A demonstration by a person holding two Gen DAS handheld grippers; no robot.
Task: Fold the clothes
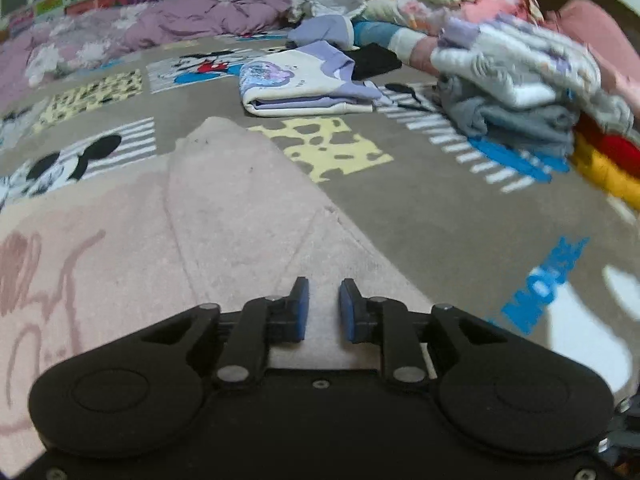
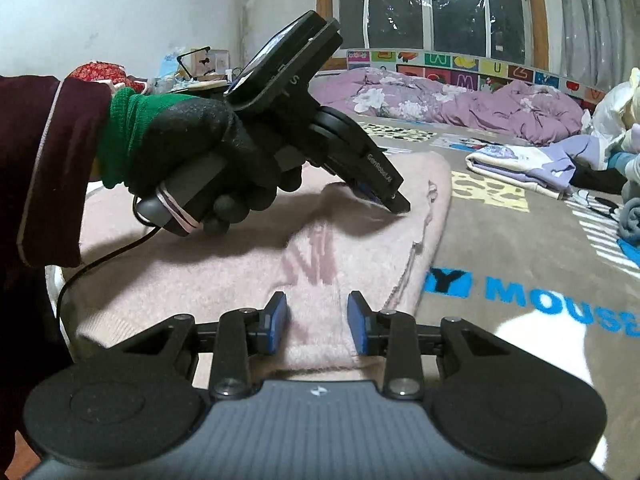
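Note:
A pale pink sweater [image 1: 220, 208] [image 2: 240, 264] with a darker pink print lies spread flat on the cartoon-print bedspread [image 1: 440, 208], one part folded in toward its middle. My left gripper [image 1: 324, 308] is open just above it, and nothing sits between its blue pads. In the right wrist view a hand in a black and green glove [image 2: 192, 148] holds that left gripper [image 2: 394, 204] tilted down, tips close over the sweater's far part. My right gripper [image 2: 317, 320] is open at the sweater's near edge, with pink fabric showing in the gap between its pads.
A folded white and lilac garment [image 1: 304, 88] [image 2: 520, 168] lies beyond the sweater. A pile of loose clothes [image 1: 520, 80] rises at the right. A crumpled purple quilt [image 1: 200, 12] [image 2: 460, 104] runs along the far side below a window.

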